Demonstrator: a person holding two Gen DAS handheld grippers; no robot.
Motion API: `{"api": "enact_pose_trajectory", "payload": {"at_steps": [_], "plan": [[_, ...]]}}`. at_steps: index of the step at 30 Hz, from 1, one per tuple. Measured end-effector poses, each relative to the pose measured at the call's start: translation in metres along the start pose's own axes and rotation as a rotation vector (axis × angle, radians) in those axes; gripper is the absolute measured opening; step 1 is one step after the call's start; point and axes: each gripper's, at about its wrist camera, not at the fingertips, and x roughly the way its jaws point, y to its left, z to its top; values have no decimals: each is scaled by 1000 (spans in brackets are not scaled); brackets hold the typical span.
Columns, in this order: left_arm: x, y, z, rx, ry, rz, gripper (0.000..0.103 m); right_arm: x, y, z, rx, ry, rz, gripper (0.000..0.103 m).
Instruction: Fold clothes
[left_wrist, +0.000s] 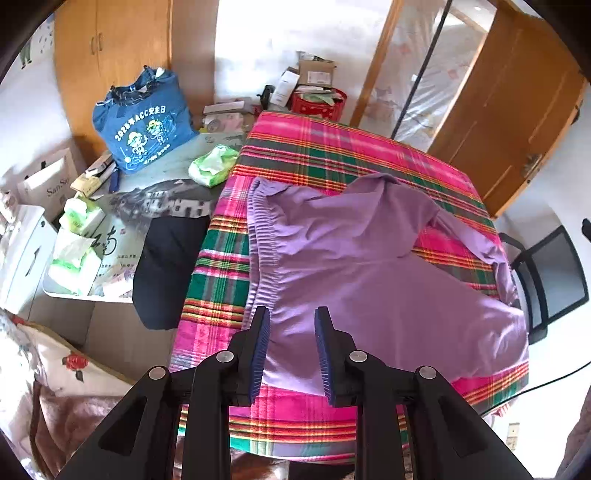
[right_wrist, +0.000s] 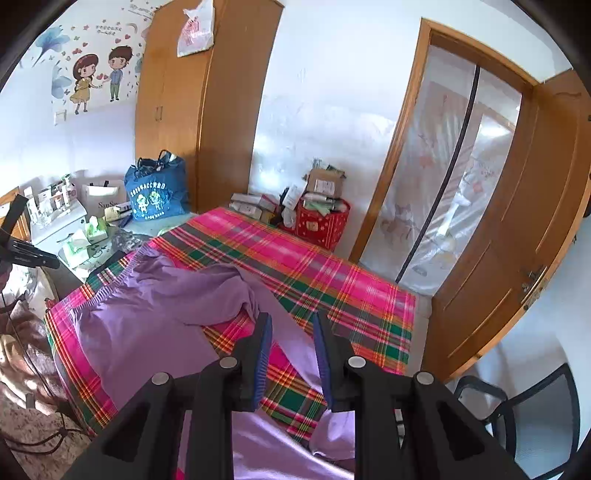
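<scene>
I see the pink, green and red plaid cloth-covered worktop (left_wrist: 332, 155) carrying a pair of lilac soft-knit trousers (left_wrist: 351, 258) spread loosely and rumpled, elastic waistband toward the left edge, one leg bunched toward the far right corner and the other trailing along the near right edge. My left tongs (left_wrist: 291, 347) hang open over the trousers' near edge, gripping nothing. My right tongs (right_wrist: 293, 354) stand equally open above the trailing leg, nothing between the pads.

blue tote bag (left_wrist: 146, 122) | red box (right_wrist: 322, 221) | wardrobe (right_wrist: 192, 107) | chair (left_wrist: 550, 275)
</scene>
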Motion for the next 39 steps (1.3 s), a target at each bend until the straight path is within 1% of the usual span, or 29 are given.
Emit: {"api": "enact_pose_trajectory", "payload": {"at_steps": [3,5,8,13,15,17,19,21,23,28,31,34,36,37,38,39], "plan": [[-1,-12,12,47,-14,10,26,15,2,4,-15,29,-5,24],[0,-20,28,69,-27,17,26,23,0,6,-26,40,-5,24],[2,-31,53,101,-46,27,26,40,-4,22,-32,60,-16,24],[7,-48,98,157,-76,48,26,60,-12,64,-33,11,0,24],[15,-47,116,153,-75,65,26,71,-15,79,-27,0,14,24],[31,-42,131,137,-56,69,26,91,-16,93,-16,6,46,24],[53,-36,143,131,-33,81,26,113,-14,100,-18,29,55,24],[74,-32,149,128,-4,96,26,147,-11,104,-26,70,76,24],[100,-26,154,123,42,98,26,178,-6,103,-30,109,110,24],[150,-11,162,120,109,112,26,257,14,93,-48,210,191,24],[175,-3,167,112,136,98,26,299,29,89,-80,258,236,24],[197,-1,172,143,161,116,26,338,45,87,-103,299,280,24],[211,2,175,151,181,125,26,360,53,87,-111,323,321,29],[217,3,176,156,190,128,26,370,58,87,-119,328,336,35],[222,5,175,161,198,124,26,377,62,87,-129,332,348,38],[226,6,175,166,205,120,26,383,67,86,-142,338,359,38]]}}
